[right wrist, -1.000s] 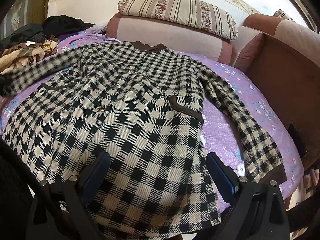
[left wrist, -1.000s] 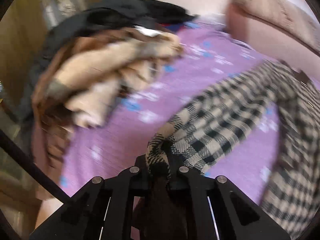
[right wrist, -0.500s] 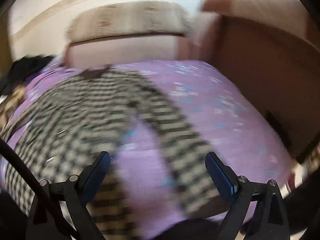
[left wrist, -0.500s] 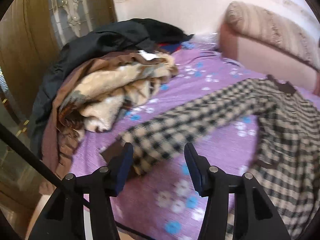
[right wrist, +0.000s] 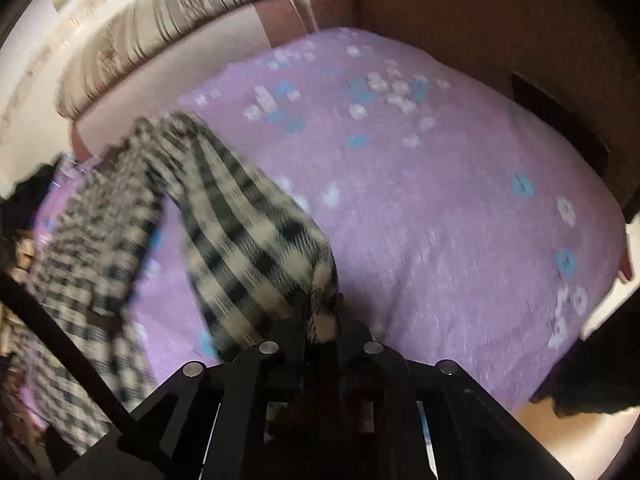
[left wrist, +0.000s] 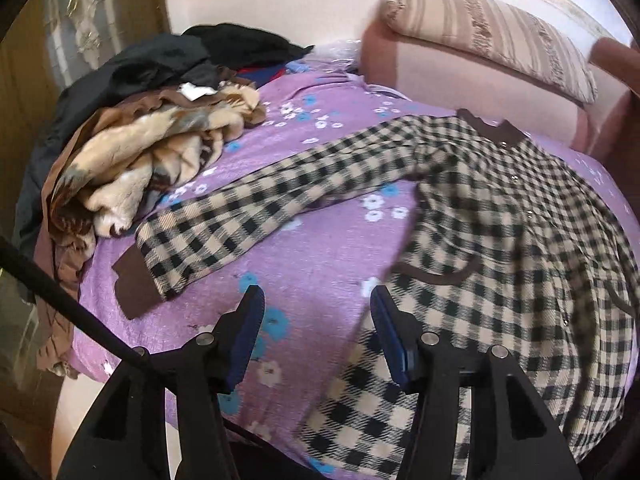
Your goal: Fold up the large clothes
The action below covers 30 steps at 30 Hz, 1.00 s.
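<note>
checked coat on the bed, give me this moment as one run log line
phase: spreading sleeves | left gripper: open over purple bedspread | right gripper: shut on checked coat sleeve | other sleeve: flat

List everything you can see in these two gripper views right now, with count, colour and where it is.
Black and beige checked coat: one, brown collar and cuffs, spread flat on the bed, sleeves out.
Purple floral bedspread: one, blue and white flowers, covering the bed.
Heap of brown and beige clothes: one, at the bed's left edge.
Black garments: several, behind that heap.
Striped beige pillow: one, on the pink headboard.
Left gripper: black with blue pads, jaws open, above the bedspread beside the coat's hem.
Right gripper: black, jaws shut on the coat's sleeve end.
</note>
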{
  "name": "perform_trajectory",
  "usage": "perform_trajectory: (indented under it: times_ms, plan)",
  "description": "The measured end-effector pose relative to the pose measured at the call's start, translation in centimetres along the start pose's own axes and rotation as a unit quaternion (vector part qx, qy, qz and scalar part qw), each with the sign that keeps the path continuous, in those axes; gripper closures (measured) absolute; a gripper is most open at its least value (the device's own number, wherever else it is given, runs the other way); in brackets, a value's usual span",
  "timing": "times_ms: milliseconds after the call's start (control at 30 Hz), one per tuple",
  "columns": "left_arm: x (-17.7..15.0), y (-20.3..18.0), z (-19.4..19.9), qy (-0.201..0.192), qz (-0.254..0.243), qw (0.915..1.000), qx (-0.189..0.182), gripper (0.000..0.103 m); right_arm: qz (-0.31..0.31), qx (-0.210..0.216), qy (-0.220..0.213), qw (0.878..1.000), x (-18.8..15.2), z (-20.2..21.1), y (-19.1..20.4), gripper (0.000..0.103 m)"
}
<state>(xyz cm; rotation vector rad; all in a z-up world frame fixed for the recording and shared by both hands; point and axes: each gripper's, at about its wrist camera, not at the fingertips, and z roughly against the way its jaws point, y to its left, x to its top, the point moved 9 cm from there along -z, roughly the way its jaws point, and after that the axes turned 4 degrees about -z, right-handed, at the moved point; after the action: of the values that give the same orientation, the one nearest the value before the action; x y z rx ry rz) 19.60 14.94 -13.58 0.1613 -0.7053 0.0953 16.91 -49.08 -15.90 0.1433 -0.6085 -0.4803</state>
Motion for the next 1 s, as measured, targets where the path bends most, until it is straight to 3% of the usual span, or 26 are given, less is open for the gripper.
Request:
perform_trajectory:
  times_ms: [133, 200, 267, 333, 400, 433, 467, 500, 533, 633, 700, 767, 867, 1000]
  plan:
    - [0.4, -0.8, 0.1, -0.001, -0.009, 1.0, 0.001, 0.049, 0.016, -0.046, -0.064, 0.997, 5.5, 2.8, -0.6, 0.094]
    - [0.8, -0.7, -0.1, -0.003, -0.002, 1.0, 0.003, 0.049, 0.019, -0.085, -0.091, 0.992, 9.3, 3.5, -1.6, 0.094]
    - [1.0, -0.4, -0.7, -0.002, 0.003, 1.0, 0.007, 0.049, 0.019, -0.149, -0.109, 0.983, 13.2, 3.2, -3.5, 0.094]
    - [1.0, 0.0, -1.6, 0.007, 0.009, 0.9999, 0.012, 0.049, 0.005, -0.197, -0.104, 0.975, 15.5, 1.9, -5.6, 0.092]
    - [0.8, 0.4, -2.7, 0.019, 0.016, 0.9996, 0.017, 0.049, -0.016, -0.266, -0.077, 0.961, 16.9, 0.3, -7.7, 0.081]
    - [0.7, 0.6, -3.0, 0.023, 0.018, 0.9994, 0.016, 0.049, -0.022, -0.276, -0.076, 0.958, 17.0, 0.3, -7.8, 0.079]
    - [0.4, 0.8, -3.6, 0.032, 0.021, 0.9992, 0.012, 0.046, -0.026, -0.265, -0.083, 0.96, 16.7, 0.6, -7.1, 0.068]
    - [0.2, 0.9, -4.0, 0.036, 0.023, 0.9991, 0.007, 0.044, -0.026, -0.23, -0.088, 0.969, 15.9, 0.9, -5.5, 0.048]
    - [-0.1, 0.9, -4.5, 0.042, 0.025, 0.9988, -0.002, 0.041, -0.02, -0.182, -0.086, 0.979, 14.6, 0.9, -3.3, 0.039]
    - [-1.3, 0.5, -5.8, 0.06, 0.032, 0.9968, -0.042, 0.037, 0.017, -0.033, -0.037, 0.999, 9.1, 0.0, 3.3, 0.035]
    - [-2.3, -0.3, -6.7, 0.078, 0.036, 0.9926, -0.085, 0.033, 0.033, 0.063, 0.021, 0.997, 3.8, -1.2, 7.6, 0.035]
    - [-3.0, -1.1, -6.8, 0.08, 0.038, 0.9893, -0.116, 0.026, 0.035, 0.125, 0.073, 0.989, -1.1, -2.5, 10.5, 0.035]
    - [-3.3, -2.5, -5.9, 0.072, 0.018, 0.9854, -0.153, 0.022, 0.047, 0.149, 0.11, 0.981, -6.0, -3.9, 12.7, 0.035]
    - [-4.3, -4.6, -4.7, 0.076, -0.017, 0.9794, -0.186, 0.022, 0.112, 0.102, 0.074, 0.986, -9.3, -2.5, 14.1, 0.035]
